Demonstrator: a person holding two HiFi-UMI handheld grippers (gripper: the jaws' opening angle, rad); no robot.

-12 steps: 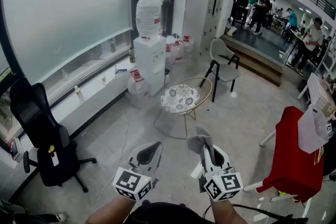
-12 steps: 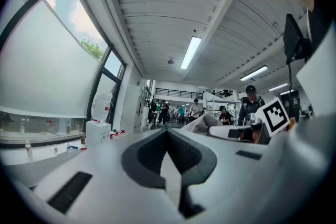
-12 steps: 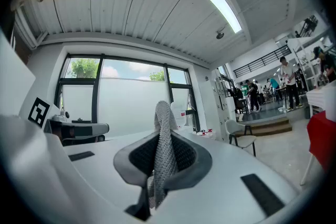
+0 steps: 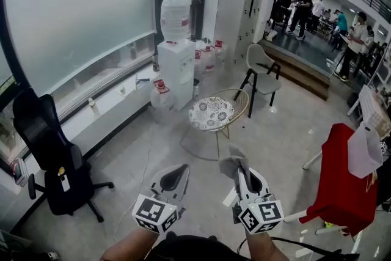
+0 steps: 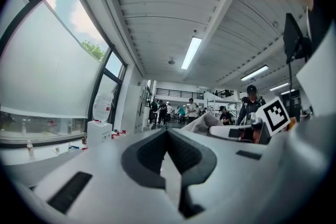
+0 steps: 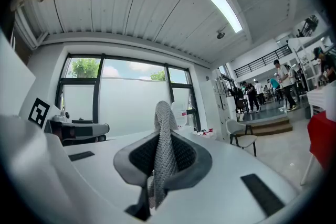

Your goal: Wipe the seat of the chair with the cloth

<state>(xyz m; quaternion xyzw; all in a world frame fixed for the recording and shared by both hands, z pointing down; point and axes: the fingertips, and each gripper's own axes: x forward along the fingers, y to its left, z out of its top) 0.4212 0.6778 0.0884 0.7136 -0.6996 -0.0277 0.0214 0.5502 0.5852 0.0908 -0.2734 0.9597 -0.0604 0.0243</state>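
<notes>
The left gripper [image 4: 182, 169] is closed on nothing. The right gripper [image 4: 240, 173] pinches the cloth [image 4: 231, 162]. Both hang well short of the chair [image 4: 211, 113] ahead. The step in hand looks like the approach, and next the cloth must reach its seat.

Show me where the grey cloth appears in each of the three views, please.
Head view: the cloth is in the lower middle, sticking up from the right gripper.
Left gripper view: the cloth is a pale lump right of centre.
Right gripper view: the cloth is at the centre, pinched between the jaws.
Shared landmark: the frosted window.
</notes>
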